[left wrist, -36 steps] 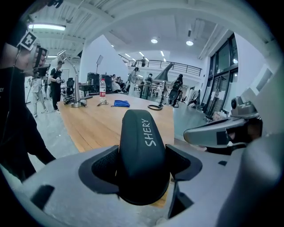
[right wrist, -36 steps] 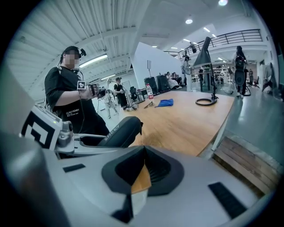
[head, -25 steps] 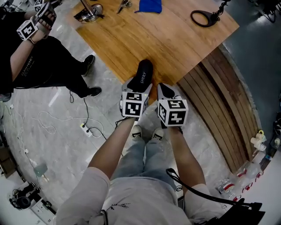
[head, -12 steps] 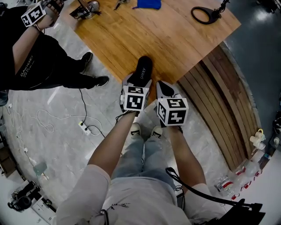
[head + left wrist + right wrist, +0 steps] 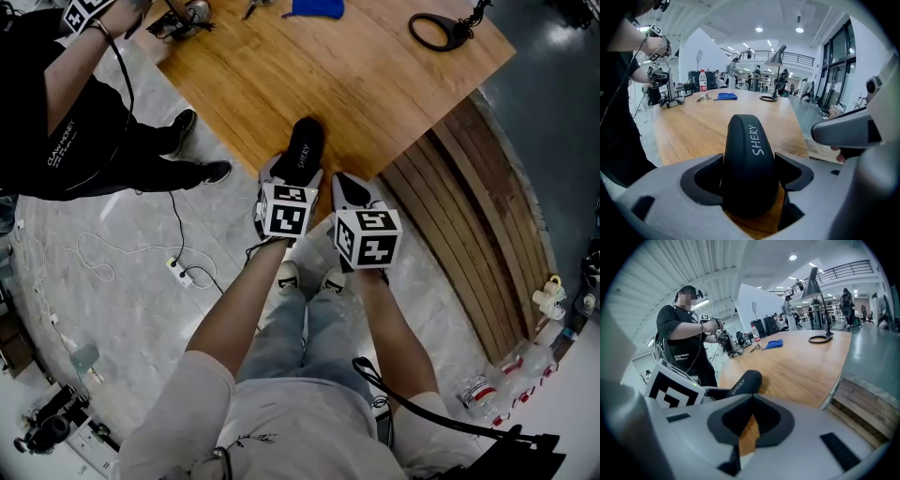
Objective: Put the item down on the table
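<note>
A black oblong case marked "SHERY" (image 5: 303, 153) (image 5: 751, 159) (image 5: 742, 383) sticks out over the near edge of the wooden table (image 5: 356, 75). My left gripper (image 5: 298, 172) (image 5: 750, 187) is shut on its near end, with a jaw pressing on each side. My right gripper (image 5: 349, 195) (image 5: 751, 401) hangs just right of it at the table's near edge, shut, its jaws meeting with nothing between them.
Another person in black (image 5: 66, 131) stands at the table's far left with grippers near a metal object (image 5: 183, 19). A blue cloth (image 5: 314, 7) and a black ring (image 5: 436, 33) lie at the far side. Cables and a power strip (image 5: 183, 272) lie on the floor. Wooden slats (image 5: 469, 216) sit to the right.
My left gripper and the case have edged slightly forward. The other person's arm has swung right toward the table. My right gripper has stayed put.
</note>
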Demonstrator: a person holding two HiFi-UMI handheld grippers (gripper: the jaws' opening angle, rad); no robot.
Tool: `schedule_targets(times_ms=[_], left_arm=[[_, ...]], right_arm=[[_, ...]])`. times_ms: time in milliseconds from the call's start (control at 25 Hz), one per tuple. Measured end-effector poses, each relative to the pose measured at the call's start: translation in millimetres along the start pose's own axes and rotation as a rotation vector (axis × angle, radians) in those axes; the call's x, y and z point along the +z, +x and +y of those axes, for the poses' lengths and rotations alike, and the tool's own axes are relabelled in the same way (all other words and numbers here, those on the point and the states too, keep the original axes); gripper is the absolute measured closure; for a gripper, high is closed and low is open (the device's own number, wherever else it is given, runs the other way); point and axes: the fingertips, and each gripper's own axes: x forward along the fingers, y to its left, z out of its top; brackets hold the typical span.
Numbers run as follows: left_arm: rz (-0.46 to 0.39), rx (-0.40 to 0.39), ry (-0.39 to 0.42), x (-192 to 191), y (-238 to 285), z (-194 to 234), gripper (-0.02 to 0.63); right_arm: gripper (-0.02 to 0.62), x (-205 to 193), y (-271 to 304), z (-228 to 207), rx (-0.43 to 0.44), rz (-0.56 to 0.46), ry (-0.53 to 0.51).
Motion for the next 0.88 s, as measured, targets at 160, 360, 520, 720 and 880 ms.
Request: schedule_targets(times_ms=[160, 360, 520, 720, 880], left_arm=[[-0.011, -0.006, -0.002, 3.8, -2.3, 0.0, 0.272], [-0.022, -0.02, -0.01, 5.2, -4.2, -2.4, 0.249], [-0.021, -0.031, -0.008, 3.5, -5.7, -7.5, 0.247], [-0.033, -0.037, -0.004, 9.3, -10.4, -7.8, 0.247], [-0.043, -0.041, 0.004, 14.4, -17.0, -10.4, 0.247]], right_arm=[[0.589, -0.6, 0.8, 0.4, 0.001, 0.001, -0.001], [0.589, -2.6, 0.4, 2.2, 0.004, 0.007, -0.008], [0.589, -2.7, -0.4, 0.9, 0.003, 0.004, -0.004], [0.589, -0.1, -2.4, 3.4, 0.001, 0.002, -0.009], [0.589, 1.1, -4.8, 4.2, 0.004, -0.004, -0.001]])
